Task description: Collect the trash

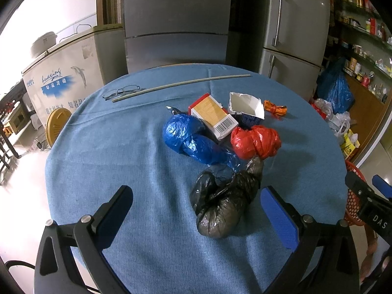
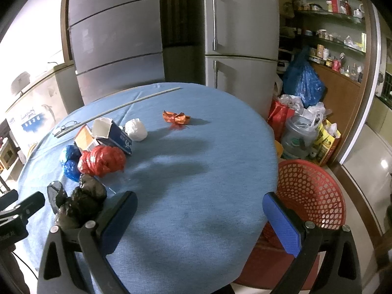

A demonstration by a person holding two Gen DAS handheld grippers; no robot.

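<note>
Left wrist view: "DAS" lettering on right gripper [image 1: 382,188], barcoded box [image 1: 214,117].

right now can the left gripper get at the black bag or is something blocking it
Probably yes. The left gripper is open, and the black bag lies on the blue tablecloth between its fingers, nearer the right one. Nothing lies over the bag's near end; only its far end touches the blue bag.

A lived-in home kitchen or dining corner. Two tall grey fridges [image 2: 242,36] and a chest freezer [image 1: 63,71] stand behind the blue-clothed round table [image 2: 196,171]. Pantry shelves [image 2: 330,24] crammed with jars and boxes line the right wall.
</note>
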